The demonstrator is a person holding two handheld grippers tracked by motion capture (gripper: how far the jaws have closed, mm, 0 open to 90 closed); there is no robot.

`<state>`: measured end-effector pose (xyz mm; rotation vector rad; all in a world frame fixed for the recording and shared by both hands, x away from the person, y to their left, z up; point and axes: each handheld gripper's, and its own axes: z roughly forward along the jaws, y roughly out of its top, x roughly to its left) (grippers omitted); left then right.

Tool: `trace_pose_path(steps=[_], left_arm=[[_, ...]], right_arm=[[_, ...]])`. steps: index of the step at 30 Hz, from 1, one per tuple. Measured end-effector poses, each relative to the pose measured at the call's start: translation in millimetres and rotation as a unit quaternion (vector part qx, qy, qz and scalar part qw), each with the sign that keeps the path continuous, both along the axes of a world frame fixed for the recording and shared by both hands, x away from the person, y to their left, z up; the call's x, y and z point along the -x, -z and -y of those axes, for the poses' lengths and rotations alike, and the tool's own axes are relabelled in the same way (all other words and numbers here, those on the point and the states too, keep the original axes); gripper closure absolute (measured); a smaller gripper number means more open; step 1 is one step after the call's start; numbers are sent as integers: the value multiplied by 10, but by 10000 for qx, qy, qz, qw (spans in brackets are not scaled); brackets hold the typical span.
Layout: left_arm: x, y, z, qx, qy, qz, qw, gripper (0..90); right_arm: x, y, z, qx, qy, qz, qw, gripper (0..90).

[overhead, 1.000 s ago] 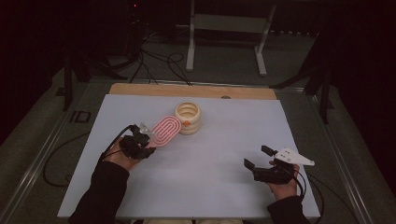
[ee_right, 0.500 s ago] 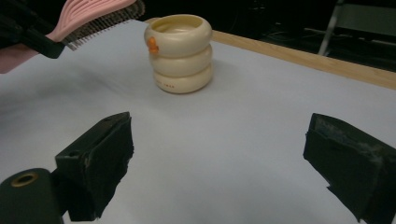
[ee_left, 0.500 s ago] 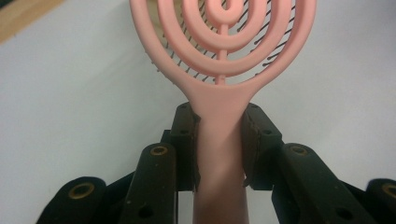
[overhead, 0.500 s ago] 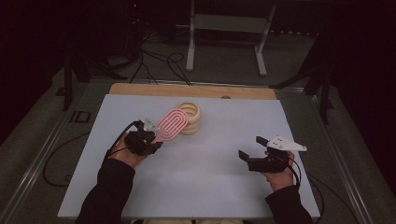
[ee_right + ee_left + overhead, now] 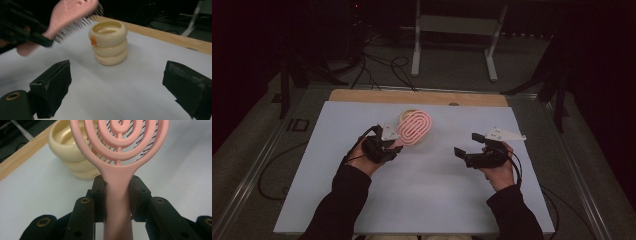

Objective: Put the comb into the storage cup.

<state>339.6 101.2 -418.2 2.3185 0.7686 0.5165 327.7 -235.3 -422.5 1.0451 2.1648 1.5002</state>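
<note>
Holding a pink hairbrush [image 5: 413,128] by its handle, left gripper [image 5: 384,148] clamped on both sides of the stem, pads pressing the pink plastic just below the oval head, as seen in the left gripper view [image 5: 117,195]. Sitting slightly left of bench [image 5: 337,200] centre, toward the far half, with the brush lifted off the surface. Long axis of the brush running from the gripper out toward roughly one o'clock in the high view: handle at the near-left end, oval head at the far-right end, ringed back facing up, bristles facing down. Head hanging over a cream ridged cup [image 5: 407,116], a stack-of-rings shape with an open top and a small orange mark on its side [image 5: 108,42]; bristles above the rim, apparently apart from it, though exact clearance hard to tell.

Right gripper [image 5: 472,150] wide open and empty, hovering over bare bench at about three o'clock from the cup, jaws aimed toward it [image 5: 117,82]. Left hand clearly nearer to the cup, right well apart.

Judging from this: next move turning on the head's place over the cup's mouth, with the cup lying at one o'clock from the left gripper, along the brush's own axis.
</note>
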Motion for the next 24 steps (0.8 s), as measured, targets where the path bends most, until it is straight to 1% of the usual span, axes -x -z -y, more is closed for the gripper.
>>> trace_pose_path(steps=[2, 4, 6, 7, 8, 9, 10, 11, 12, 13, 14, 15, 16, 17, 18, 19, 20, 21, 23, 24], left_arm=[[-4, 3, 33, 12, 47, 15, 10000, 705], [-2, 6, 65, 8, 56, 83, 9999, 705], [-1, 7, 80, 20, 61, 104, 9999, 705], [4, 5, 98, 20, 45, 163, 9999, 705], [5, 3, 108, 43, 46, 158, 9999, 705], [11, -1, 126, 24, 34, 224, 9997, 705], [11, -1, 126, 24, 34, 224, 9997, 705], [13, -3, 136, 34, 33, 258, 9997, 705], [21, -6, 155, 59, 12, 351, 9994, 705], [21, -6, 155, 59, 12, 351, 9994, 706], [21, -6, 155, 59, 12, 351, 9994, 706], [24, -7, 179, 84, 29, 374, 9993, 706], [29, -4, 195, 84, 26, 380, 9992, 705], [36, 1, 212, 98, 18, 424, 9990, 705], [42, 5, 229, 147, 20, 426, 9990, 705], [42, 5, 229, 147, 20, 426, 9990, 705], [59, 12, 277, 226, 24, 506, 9985, 705], [65, 12, 297, 263, 31, 527, 9983, 705], [74, 15, 343, 331, 53, 559, 9979, 705], [74, 15, 343, 331, 53, 559, 9979, 705]], right_arm=[[-43, -26, -37, -130, -41, -61, 9999, 82], [-83, -51, -77, -170, -58, -83, 9998, 82], [-101, -62, -98, -202, -81, -90, 9997, 82], [-117, -73, -122, -242, -100, -113, 9996, 82], [-141, -85, -160, -248, -123, -130, 9995, 82], [-178, -92, -213, -256, -146, -155, 9994, 82], [-178, -92, -213, -256, -146, -155, 9994, 82], [-188, -92, -222, -263, -158, -159, 9994, 82], [-208, -91, -248, -327, -178, -207, 9991, 82], [-208, -91, -248, -327, -178, -207, 9991, 82], [-239, -91, -285, -453, -228, -271, 9983, 82], [-239, -91, -285, -453, -228, -271, 9983, 82], [-277, -84, -321, -614, -290, -365, 9970, 82], [-296, -79, -334, -714, -327, -433, 9960, 82], [-319, -73, -347, -809, -367, -484, 9949, 82], [-319, -73, -347, -809, -367, -484, 9949, 82], [-337, -71, -361, -875, -401, -550, 9938, 82], [-366, -74, -406, -920, -396, -592, 9932, 82], [-385, -86, -455, -895, -412, -598, 9933, 83], [-385, -86, -455, -895, -412, -598, 9933, 83]])
